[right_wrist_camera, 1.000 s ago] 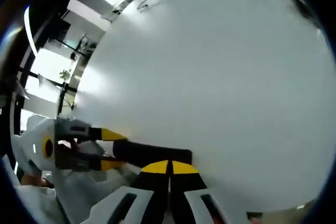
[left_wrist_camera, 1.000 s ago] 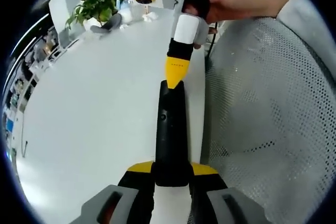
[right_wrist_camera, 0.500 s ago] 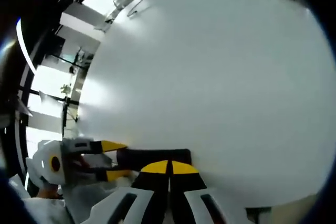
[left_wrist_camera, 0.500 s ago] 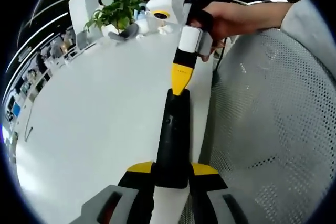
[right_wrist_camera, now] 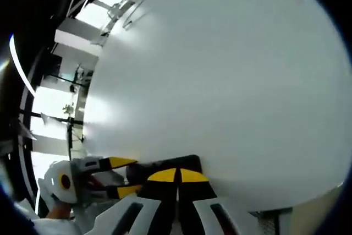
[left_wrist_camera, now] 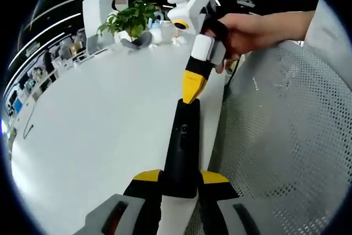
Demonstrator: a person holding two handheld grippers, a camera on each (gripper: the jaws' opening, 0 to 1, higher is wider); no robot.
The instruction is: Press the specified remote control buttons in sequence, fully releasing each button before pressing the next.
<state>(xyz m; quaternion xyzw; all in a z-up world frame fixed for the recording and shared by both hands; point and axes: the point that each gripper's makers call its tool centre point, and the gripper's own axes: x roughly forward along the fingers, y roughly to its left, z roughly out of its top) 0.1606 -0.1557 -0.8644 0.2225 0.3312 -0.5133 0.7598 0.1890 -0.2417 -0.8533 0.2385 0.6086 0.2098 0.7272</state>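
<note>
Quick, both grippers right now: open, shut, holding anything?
Left gripper: shut on the black remote.
Right gripper: shut, empty, its tips at the remote's far end.

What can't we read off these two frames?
- Left gripper view: button labels on the remote are too small, and its near end is hidden between the left gripper jaws.
- Left gripper view: unclear whether the right gripper tip is touching the remote.
- Right gripper view: the right gripper's jaws cover most of the remote.
</note>
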